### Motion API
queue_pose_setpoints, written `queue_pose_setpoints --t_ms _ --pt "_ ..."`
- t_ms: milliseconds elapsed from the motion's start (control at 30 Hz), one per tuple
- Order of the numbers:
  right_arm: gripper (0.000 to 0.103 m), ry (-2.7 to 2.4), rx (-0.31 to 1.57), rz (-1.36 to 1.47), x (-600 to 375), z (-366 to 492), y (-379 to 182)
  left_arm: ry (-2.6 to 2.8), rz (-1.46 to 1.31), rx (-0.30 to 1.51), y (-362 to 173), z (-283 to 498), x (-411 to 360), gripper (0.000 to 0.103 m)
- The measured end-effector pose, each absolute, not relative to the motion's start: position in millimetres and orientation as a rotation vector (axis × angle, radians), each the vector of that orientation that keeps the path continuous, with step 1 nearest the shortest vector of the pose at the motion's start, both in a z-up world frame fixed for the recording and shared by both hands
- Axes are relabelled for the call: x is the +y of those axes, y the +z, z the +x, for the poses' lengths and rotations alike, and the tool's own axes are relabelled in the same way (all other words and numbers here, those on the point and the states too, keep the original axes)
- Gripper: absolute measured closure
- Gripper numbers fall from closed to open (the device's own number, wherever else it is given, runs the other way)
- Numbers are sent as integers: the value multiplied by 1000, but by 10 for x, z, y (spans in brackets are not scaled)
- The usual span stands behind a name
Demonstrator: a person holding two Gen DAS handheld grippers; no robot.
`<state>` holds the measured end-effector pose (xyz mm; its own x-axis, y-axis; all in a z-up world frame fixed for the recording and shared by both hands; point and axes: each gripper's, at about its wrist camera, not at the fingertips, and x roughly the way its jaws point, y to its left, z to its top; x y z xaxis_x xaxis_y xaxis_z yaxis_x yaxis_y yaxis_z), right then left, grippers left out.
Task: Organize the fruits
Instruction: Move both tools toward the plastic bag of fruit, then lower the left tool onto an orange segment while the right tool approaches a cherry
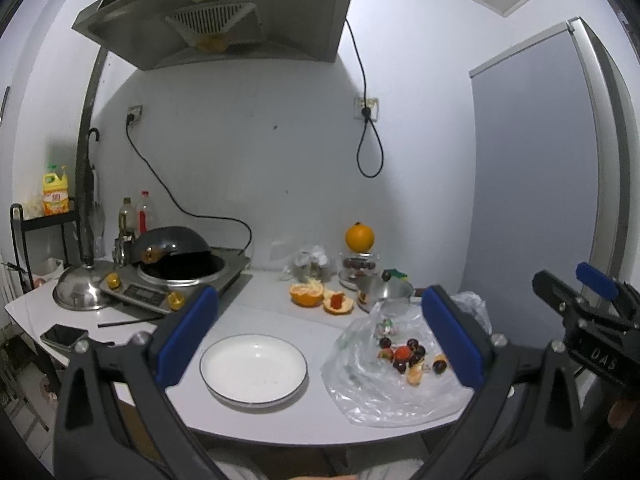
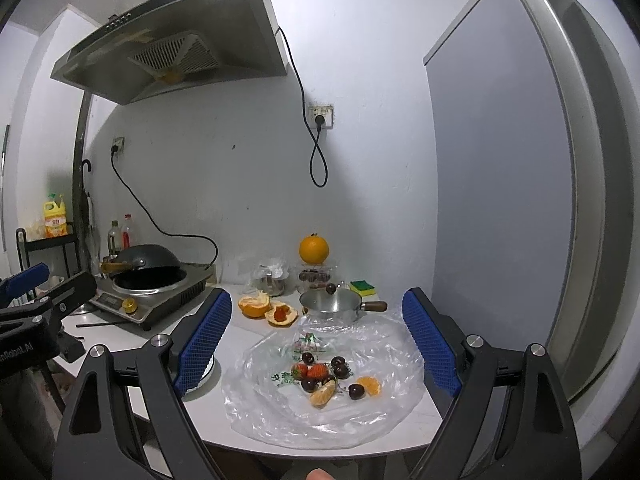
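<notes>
Left gripper [image 1: 320, 336], right gripper [image 2: 316, 340]: side by side, jaws wide apart, nothing held.

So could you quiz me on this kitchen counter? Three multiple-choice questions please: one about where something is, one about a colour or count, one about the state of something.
1. Where does the whole orange sit?
A. on a clear container at the back
B. on the white plate
C. in the wok

2. What colour are the gripper pads?
A. red
B. blue
C. green

3. What state is the white plate in?
A. piled with fruit
B. broken
C. empty

Answers:
1. A: it rests atop the clear container by the wall.
2. B: both views show blue pads.
3. C: the small fruits all lie on the plastic bag beside it.
</notes>
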<state>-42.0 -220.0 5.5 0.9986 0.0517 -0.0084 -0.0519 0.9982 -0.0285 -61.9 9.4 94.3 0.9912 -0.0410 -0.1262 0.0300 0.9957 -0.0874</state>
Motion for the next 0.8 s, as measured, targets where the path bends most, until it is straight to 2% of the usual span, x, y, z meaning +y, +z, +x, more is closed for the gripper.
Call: queue_pose_setpoints --t_ms 800 --pt "13 33 54 -34 -2235 -311 45 -46 -88 149 943 -469 57 0"
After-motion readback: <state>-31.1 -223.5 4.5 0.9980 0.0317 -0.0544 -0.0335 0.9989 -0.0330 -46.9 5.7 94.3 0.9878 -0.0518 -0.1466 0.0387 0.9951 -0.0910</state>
